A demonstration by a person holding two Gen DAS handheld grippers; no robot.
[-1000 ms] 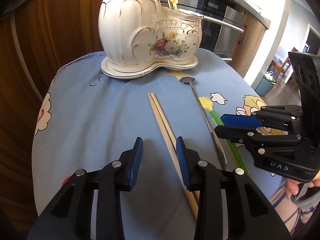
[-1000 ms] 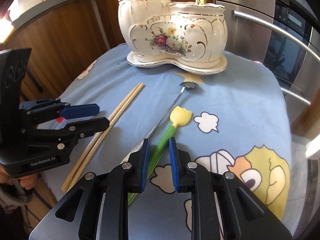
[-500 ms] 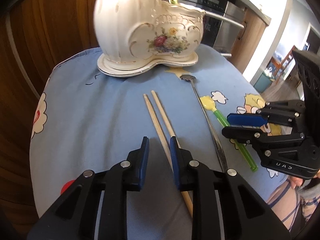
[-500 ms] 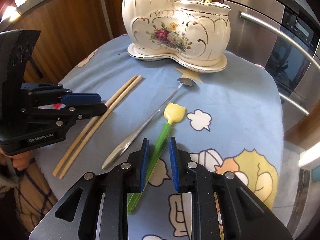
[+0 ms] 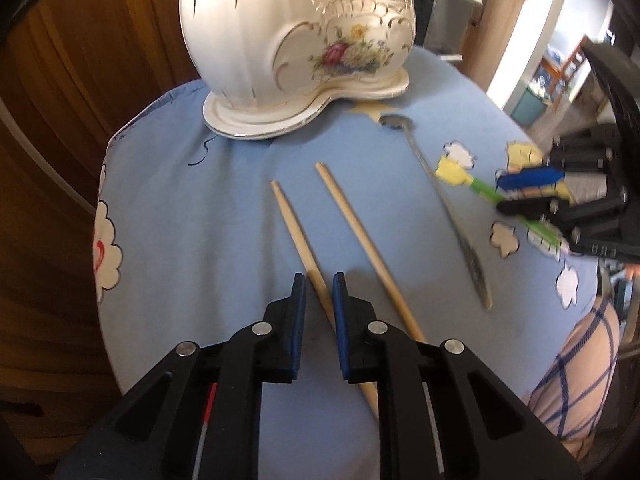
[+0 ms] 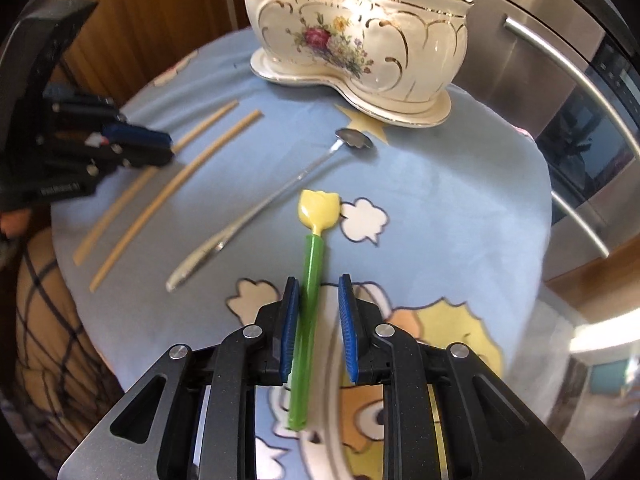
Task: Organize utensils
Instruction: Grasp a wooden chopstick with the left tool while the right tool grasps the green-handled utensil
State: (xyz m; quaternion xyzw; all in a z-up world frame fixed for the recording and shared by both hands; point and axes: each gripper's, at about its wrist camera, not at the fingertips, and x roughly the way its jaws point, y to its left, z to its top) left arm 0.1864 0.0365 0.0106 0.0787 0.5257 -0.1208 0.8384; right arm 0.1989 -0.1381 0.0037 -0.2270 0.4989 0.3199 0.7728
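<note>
The left gripper (image 5: 318,294) straddles one chopstick (image 5: 298,236), jaws parted (not clamping), its long axis pointing toward the ceramic holder (image 5: 296,48); right gripper (image 6: 319,304) likewise parted around the green spoon (image 6: 310,280).

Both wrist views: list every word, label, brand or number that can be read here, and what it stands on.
No text can be read for certain in either view.
Pale lettering on the body of the left hand-held gripper, right wrist view: blurred, unreadable.
Pale lettering on the body of the right hand-held gripper, left wrist view: blurred, unreadable.
Marks on the oven control panel: too small to read.
</note>
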